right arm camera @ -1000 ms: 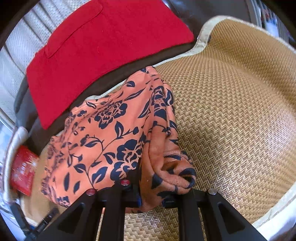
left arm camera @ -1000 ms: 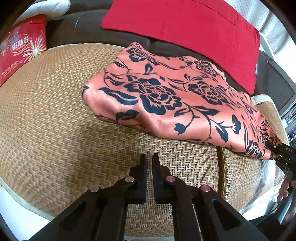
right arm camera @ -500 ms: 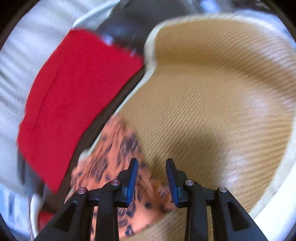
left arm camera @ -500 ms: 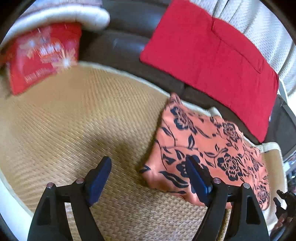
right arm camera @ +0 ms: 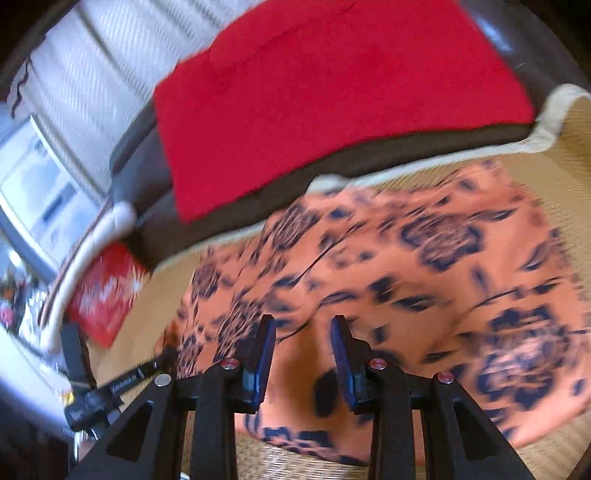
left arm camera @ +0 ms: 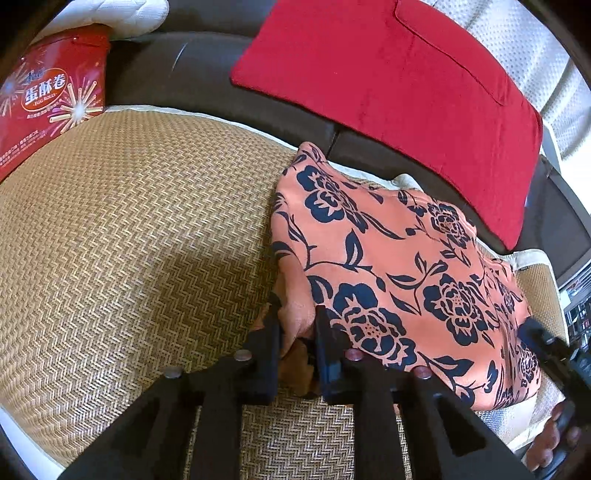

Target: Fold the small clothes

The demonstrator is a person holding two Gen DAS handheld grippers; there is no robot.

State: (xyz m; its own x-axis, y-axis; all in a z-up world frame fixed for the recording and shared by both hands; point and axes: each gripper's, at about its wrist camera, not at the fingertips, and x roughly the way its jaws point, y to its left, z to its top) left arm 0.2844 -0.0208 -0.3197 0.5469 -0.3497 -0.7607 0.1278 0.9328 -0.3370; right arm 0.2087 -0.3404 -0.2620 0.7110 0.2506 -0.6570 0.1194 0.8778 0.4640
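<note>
An orange garment with a dark blue flower print point(left arm camera: 399, 280) lies folded on the woven straw mat point(left arm camera: 129, 240) of a sofa seat. My left gripper point(left arm camera: 297, 321) is shut on the garment's near left corner, with the cloth bunched between the fingers. In the right wrist view, which is blurred by motion, the same garment point(right arm camera: 424, 266) fills the middle. My right gripper point(right arm camera: 303, 332) is open and hovers over the garment's near edge, holding nothing. The right gripper also shows in the left wrist view point(left arm camera: 550, 350) at the garment's right end.
A red cushion point(left arm camera: 388, 70) leans on the dark sofa back behind the garment. A red egg-roll tin point(left arm camera: 48, 99) stands at the mat's far left, also in the right wrist view point(right arm camera: 103, 291). A white pillow point(left arm camera: 110, 14) lies behind the tin.
My left gripper, open half a second ago, has moved right and closed on the garment's left corner. My right gripper let go of the garment's end and swung back over it, open.
</note>
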